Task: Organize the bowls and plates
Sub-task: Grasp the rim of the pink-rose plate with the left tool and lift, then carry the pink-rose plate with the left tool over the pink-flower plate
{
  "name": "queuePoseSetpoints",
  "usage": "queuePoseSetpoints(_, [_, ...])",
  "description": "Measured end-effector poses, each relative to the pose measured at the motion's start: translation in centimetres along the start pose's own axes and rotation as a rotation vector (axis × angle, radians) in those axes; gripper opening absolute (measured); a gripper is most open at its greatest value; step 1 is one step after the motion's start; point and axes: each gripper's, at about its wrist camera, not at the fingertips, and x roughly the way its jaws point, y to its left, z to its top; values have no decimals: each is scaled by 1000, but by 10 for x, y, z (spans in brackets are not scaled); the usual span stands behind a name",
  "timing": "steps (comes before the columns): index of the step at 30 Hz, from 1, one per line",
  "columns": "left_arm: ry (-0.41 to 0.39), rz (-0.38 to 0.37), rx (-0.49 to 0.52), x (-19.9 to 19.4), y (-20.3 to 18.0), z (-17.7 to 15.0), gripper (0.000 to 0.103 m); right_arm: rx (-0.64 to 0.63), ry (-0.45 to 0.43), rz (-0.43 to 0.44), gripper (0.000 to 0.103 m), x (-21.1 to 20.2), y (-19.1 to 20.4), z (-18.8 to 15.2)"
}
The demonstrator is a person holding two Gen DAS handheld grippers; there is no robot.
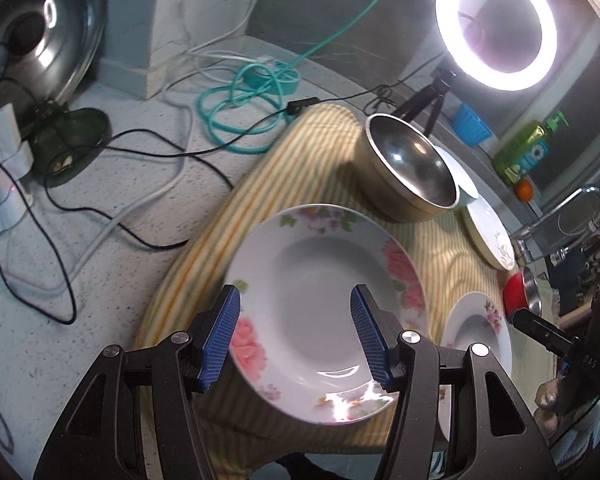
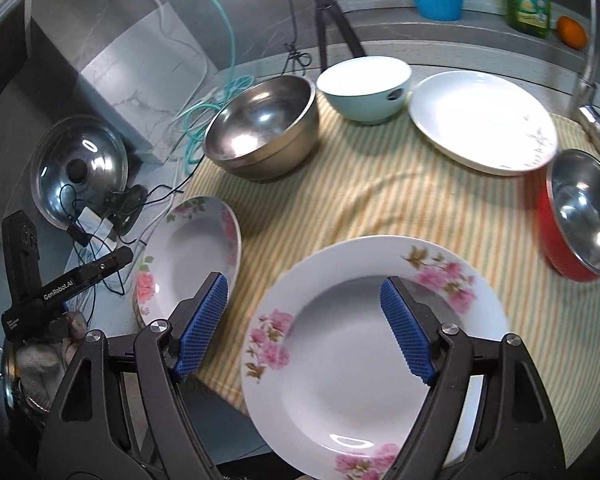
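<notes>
- My left gripper (image 1: 296, 336) hangs over a rose-patterned deep plate (image 1: 324, 312); its jaws are spread wide, blue pads (image 1: 224, 340) either side of the plate's well, and I cannot tell whether they touch it.
- That plate sits at the near left corner of the striped cloth (image 1: 308, 148), its rim reaching past the cloth's edge.
- My right gripper (image 2: 304, 328) is likewise spread, pads (image 2: 408, 336) over a second floral deep plate (image 2: 372, 352) whose near rim overhangs the cloth's (image 2: 380, 184) front edge.
- From the right wrist, the first plate (image 2: 188, 256) lies just left of the second, a narrow strip of cloth between them.
- Farther back stand a big steel bowl (image 2: 260, 128), a pale green bowl (image 2: 364, 88) just beside it, and a plain white plate (image 2: 484, 120) near the faucet (image 2: 592, 80).
- A red-sided steel bowl (image 2: 576, 216) sits at the right edge, close to the white plate's rim.
- The middle of the cloth is the widest bare stretch between the dishes.
- Left of the cloth, the counter (image 1: 100, 248) carries cables (image 1: 140, 152) and a teal hose (image 1: 240, 112), with a pot lid (image 1: 44, 32) leaning farther off.
</notes>
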Motion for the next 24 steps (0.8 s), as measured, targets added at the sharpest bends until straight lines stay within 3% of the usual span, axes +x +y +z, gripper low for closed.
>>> queuePoseSetpoints(2, [5, 6, -14, 2, 7, -1, 55, -14, 11, 12, 81, 9, 7, 4])
queuePoseSetpoints(5, [16, 6, -37, 6, 16, -1, 54, -27, 43, 36, 70, 25, 16, 8])
queuePoseSetpoints(9, [30, -5, -60, 12, 26, 2, 44, -29, 96, 69, 54, 46, 24, 12])
queuePoseSetpoints(12, [45, -18, -85, 18, 33, 3, 35, -31, 125, 86, 48, 60, 28, 14])
queuePoseSetpoints(24, [93, -54, -115, 31, 41, 4, 24, -2, 226, 117, 19, 107, 37, 20])
